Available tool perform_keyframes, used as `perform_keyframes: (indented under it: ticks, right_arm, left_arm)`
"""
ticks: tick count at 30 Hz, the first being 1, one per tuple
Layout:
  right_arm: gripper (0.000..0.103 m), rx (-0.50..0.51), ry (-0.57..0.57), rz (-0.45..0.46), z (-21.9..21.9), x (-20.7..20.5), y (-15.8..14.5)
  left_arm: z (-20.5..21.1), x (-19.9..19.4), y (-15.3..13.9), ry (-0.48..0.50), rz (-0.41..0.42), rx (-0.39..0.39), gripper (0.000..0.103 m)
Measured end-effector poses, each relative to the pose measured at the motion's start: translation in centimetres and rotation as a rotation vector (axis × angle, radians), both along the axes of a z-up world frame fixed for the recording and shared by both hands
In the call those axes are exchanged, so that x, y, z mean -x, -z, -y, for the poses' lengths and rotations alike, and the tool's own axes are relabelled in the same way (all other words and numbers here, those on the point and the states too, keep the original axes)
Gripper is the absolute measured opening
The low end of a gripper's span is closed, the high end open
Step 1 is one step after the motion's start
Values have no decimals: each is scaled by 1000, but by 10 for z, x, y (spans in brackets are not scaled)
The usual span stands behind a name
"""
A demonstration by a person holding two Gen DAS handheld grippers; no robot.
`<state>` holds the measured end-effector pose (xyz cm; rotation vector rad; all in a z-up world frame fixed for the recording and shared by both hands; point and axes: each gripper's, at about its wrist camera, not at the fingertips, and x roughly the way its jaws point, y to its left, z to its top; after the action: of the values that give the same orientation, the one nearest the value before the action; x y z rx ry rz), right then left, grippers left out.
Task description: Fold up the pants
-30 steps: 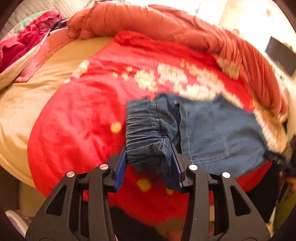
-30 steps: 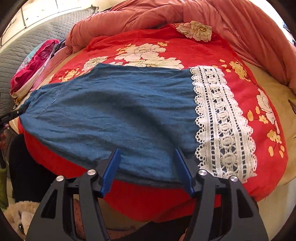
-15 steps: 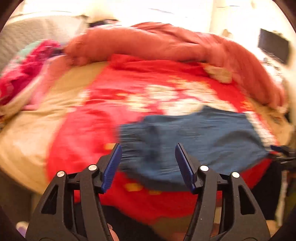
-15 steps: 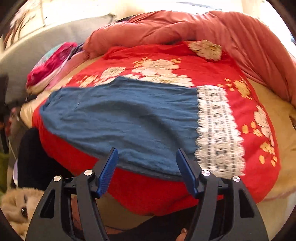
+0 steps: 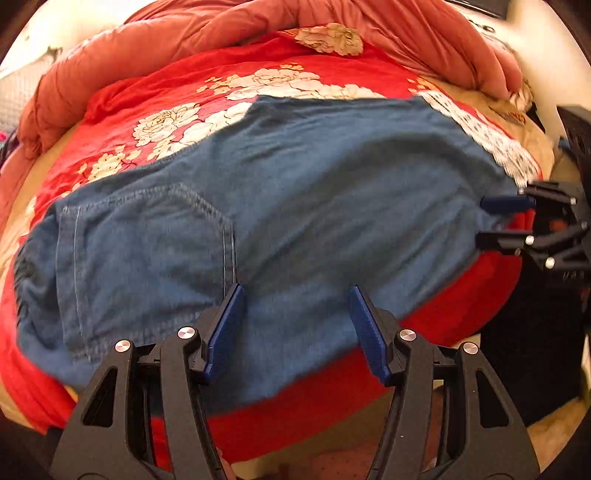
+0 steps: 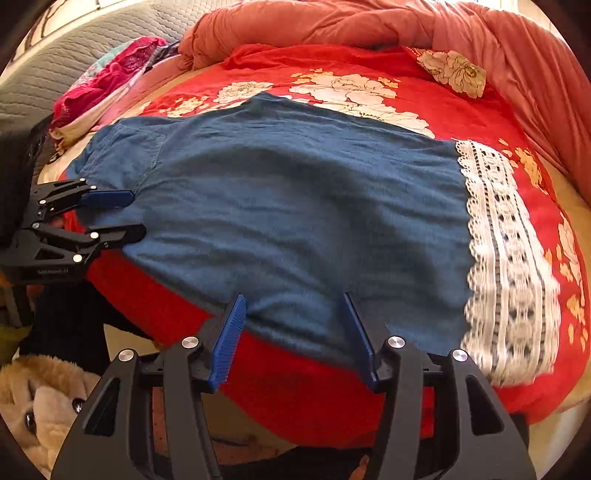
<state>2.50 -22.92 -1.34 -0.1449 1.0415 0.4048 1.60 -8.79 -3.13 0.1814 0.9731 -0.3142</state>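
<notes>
Over on the left of the bed, against the grey quilted headboard (image 6: 48,70), lies a heap of pink and magenta clothes (image 6: 107,77). A plush toy (image 6: 40,398) sits on the floor below the bed's near edge.

Next comes the left gripper (image 5: 295,325), tilted down over the waist end of the pants (image 5: 295,206). Its blue pads stand apart, with denim seen between them, but neither pad presses on the cloth: it holds nothing. The back pocket (image 5: 147,236) lies just to its left, stitched seam showing, and the gathered waistband sits at the far left edge of the garment.

The pants themselves are blue denim, spread flat and lengthwise across the red floral bedspread (image 6: 369,81), near the bed's front edge, with a few soft wrinkles across the middle (the cloth is not fully smooth).

Further right, the right gripper (image 6: 291,332) hangs over the lower edge of the leg. Its jaws have just been closing a little, yet they remain spread, and the pads do not touch the fabric between them.

At the right end of the pants is a broad band of white lace (image 6: 509,258), lying on the bedspread. Beyond it, a salmon-coloured duvet (image 6: 480,33) is bunched along the back and right side of the bed.
</notes>
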Motion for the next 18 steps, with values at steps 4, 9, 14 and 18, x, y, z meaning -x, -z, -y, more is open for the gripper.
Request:
perform_keyframes:
  ticks: [4,9,14,18]
  right_arm:
    - [51,-12,9,-3,3,9,0]
    - [51,-145,89,110,32,17,-35]
    - [53,-171,321,194,89,22,-60]
    - [53,-208,465,195,125,28,-58]
  left_arm:
    - [-8,3,4,1,-11,39,52]
    - [-14,-1,-26,7,16,140,52]
    - [0,-20,-56,34,68,156,54]
    - [33,-46,-67,103,78,145,60]
